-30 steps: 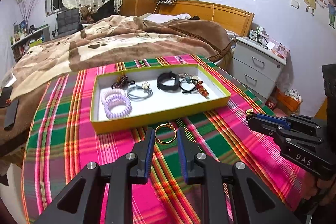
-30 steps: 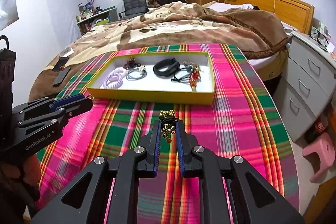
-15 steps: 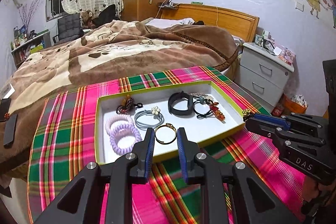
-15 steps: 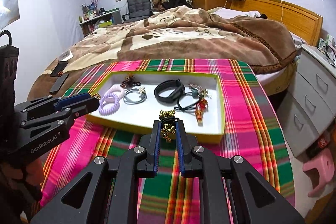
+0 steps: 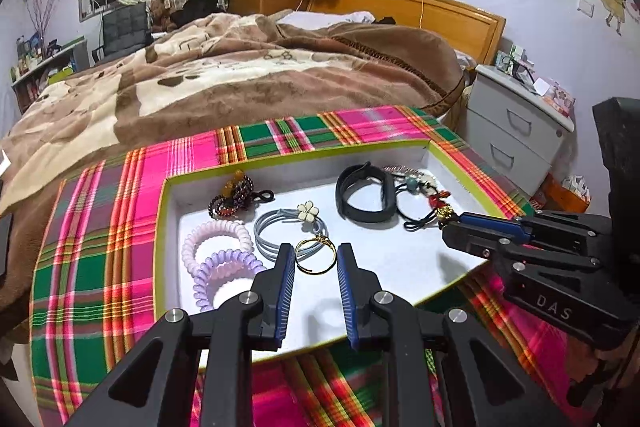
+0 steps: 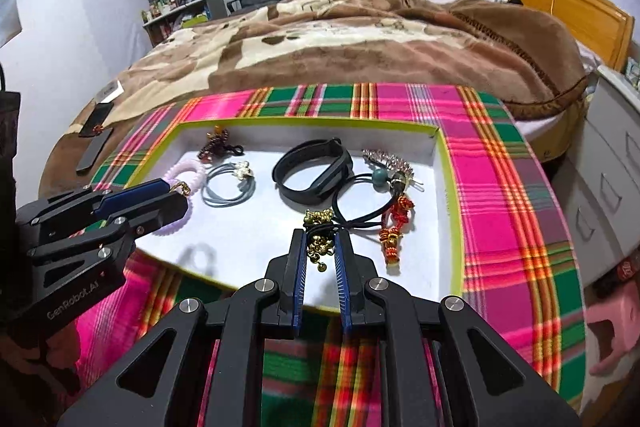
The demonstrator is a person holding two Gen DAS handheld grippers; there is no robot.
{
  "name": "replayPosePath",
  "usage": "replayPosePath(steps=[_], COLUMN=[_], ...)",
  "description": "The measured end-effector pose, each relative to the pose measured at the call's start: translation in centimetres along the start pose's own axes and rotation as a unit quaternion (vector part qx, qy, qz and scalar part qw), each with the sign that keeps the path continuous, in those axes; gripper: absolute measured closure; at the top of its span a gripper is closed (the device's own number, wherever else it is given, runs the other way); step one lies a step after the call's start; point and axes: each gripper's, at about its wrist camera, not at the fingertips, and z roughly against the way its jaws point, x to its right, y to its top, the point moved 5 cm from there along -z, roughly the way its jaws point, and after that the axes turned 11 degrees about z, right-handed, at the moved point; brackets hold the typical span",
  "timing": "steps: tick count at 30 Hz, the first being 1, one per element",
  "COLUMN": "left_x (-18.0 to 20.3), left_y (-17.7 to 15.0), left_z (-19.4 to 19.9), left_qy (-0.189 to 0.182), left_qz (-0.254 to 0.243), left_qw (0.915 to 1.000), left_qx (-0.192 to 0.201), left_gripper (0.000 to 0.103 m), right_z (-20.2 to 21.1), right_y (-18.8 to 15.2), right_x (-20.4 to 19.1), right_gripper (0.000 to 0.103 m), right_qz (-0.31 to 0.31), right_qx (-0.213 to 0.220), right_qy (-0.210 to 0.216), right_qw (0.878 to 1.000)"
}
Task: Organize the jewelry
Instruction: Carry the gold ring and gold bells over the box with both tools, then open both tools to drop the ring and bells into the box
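Note:
A white tray with a yellow-green rim (image 5: 452,153) (image 6: 452,187) lies on the plaid cloth. It holds spiral hair ties (image 5: 218,259), a grey hair tie (image 5: 280,223) (image 6: 228,187), a black band (image 5: 364,193) (image 6: 316,173) and beaded pieces. My left gripper (image 5: 316,261) is shut on a thin gold ring (image 5: 316,258) and holds it above the tray's front. My right gripper (image 6: 320,247) is shut on a gold bell charm on a black cord (image 6: 318,233), also above the tray; it shows in the left wrist view (image 5: 452,227).
The tray sits on a pink and green plaid cloth (image 5: 100,247) at the foot of a bed with a brown blanket (image 5: 240,75). A white nightstand (image 5: 516,131) stands to the right. A dark phone (image 6: 94,147) lies at the left.
Both grippers have moved forward with their pieces, from above the cloth in front of the tray to over the tray itself. Both have stayed shut.

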Motion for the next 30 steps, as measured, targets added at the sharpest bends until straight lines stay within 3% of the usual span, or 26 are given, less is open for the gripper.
replayPosePath(steps=[12,30], left_x=[-0.4,-0.6], left_y=[-0.3,-0.6], left_z=[-2.9,-3.4], left_qy=[0.008,0.009], left_qz=[-0.006,0.001], left_qw=[0.9993,0.9988], left_qx=[-0.035,-0.047], left_gripper=[0.081,0.081], right_z=[-3.3,-3.0], right_y=[0.1,0.1], right_x=[0.1,0.1], right_gripper=[0.088,0.085], right_qz=[0.004,0.011], right_qx=[-0.043,-0.037], right_qy=[0.01,0.005], right_qw=[0.999,0.999])
